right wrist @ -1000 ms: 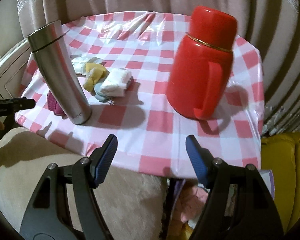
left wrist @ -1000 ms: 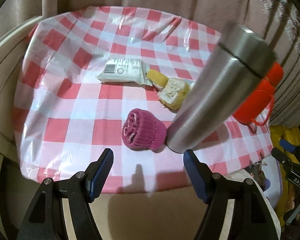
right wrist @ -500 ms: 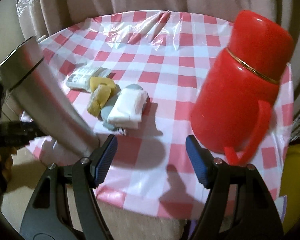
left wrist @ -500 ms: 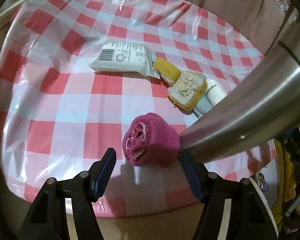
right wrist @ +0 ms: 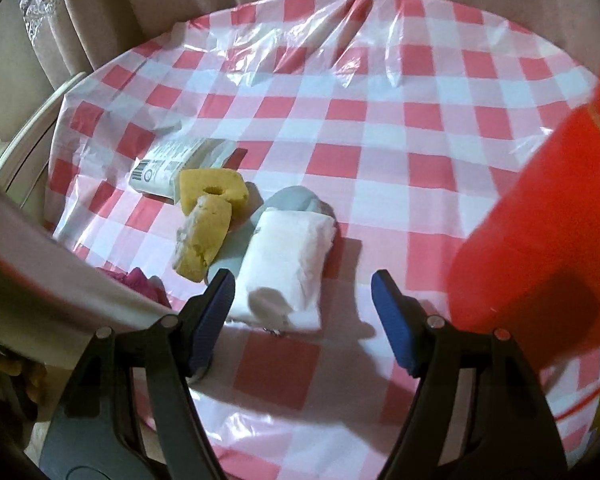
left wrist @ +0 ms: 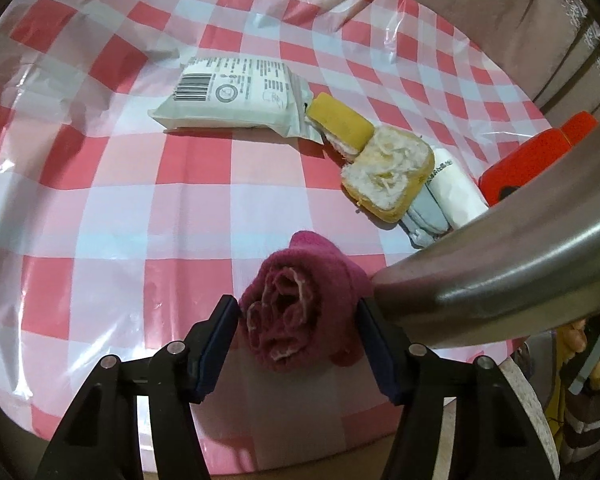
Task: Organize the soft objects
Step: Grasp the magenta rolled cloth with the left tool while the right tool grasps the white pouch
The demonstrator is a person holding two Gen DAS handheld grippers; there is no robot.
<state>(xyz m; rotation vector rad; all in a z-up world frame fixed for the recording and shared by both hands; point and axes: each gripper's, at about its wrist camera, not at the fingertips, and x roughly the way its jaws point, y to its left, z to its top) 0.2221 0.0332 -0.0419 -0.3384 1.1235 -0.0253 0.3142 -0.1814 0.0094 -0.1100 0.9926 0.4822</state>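
Observation:
A rolled magenta towel (left wrist: 300,300) lies on the checked tablecloth (left wrist: 100,200) between the fingers of my open left gripper (left wrist: 296,316). Behind it lie two yellow sponges (left wrist: 388,172), a grey cloth (left wrist: 428,216), a white tissue pack (left wrist: 456,188) and a white wipes packet (left wrist: 232,96). In the right wrist view my open, empty right gripper (right wrist: 304,300) is just in front of the white tissue pack (right wrist: 288,268), which lies toward its left finger. The yellow sponges (right wrist: 208,220), the wipes packet (right wrist: 172,164) and a bit of the magenta towel (right wrist: 140,284) show to the left.
A steel flask (left wrist: 520,252) stands right beside the towel, against my left gripper's right finger; it fills the left of the right wrist view (right wrist: 52,276). A red thermos jug (right wrist: 548,232) stands close on the right. Beige curtains hang behind the round table.
Both grippers moved forward and down to the table. The left now straddles the magenta towel. The right has closed in on the white tissue pack. Both stayed open.

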